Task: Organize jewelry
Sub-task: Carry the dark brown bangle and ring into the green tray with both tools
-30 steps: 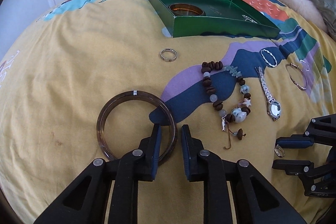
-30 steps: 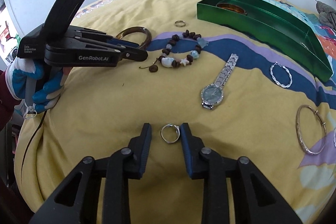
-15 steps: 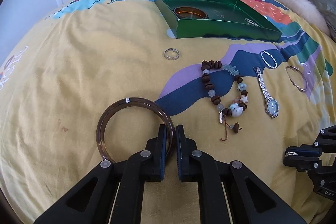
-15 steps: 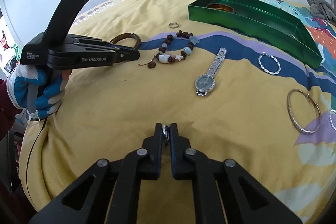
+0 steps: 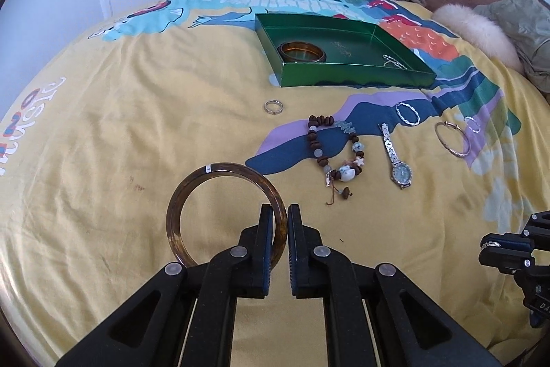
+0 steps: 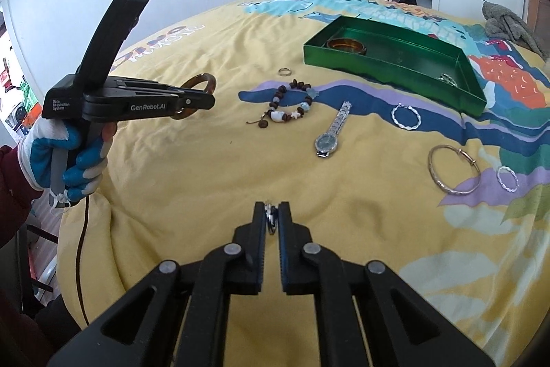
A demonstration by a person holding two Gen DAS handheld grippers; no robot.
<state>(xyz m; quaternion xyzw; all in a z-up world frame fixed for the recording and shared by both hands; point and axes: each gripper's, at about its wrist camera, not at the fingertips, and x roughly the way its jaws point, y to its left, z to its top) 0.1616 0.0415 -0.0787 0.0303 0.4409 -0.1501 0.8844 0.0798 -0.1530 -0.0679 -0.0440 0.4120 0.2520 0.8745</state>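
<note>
Bangle: we have the brown tortoiseshell bangle [image 5: 225, 215] pinched at its right rim by the left gripper [image 5: 277, 243], jaws pressed onto it, the ring standing upright and lifted off the yellow bedspread [image 5: 137, 126].
Ring: our right gripper [image 6: 271, 219] is pressed together on a small silver ring [image 6: 271, 216], held clear of the bed near its front edge.
Key relation: the green tray [image 5: 357, 78] lies straight ahead and a little right of the left gripper, toward the headboard side; its long axis runs left to right across our path. We judge the left hand the nearer one.
Tray contents: an amber bangle [image 5: 301, 52] sits in its left end, a small silver piece [image 5: 393, 61] at the right.
In between: the silver band [image 5: 273, 107], the bead bracelet [image 5: 335, 150] and the watch [image 5: 395, 157] lie on the bedspread under the route; carried high, we should clear them.
Further right: a twisted hoop [image 5: 407, 114], a rose bangle [image 5: 452, 139] and a smaller hoop [image 5: 473, 125].
</note>
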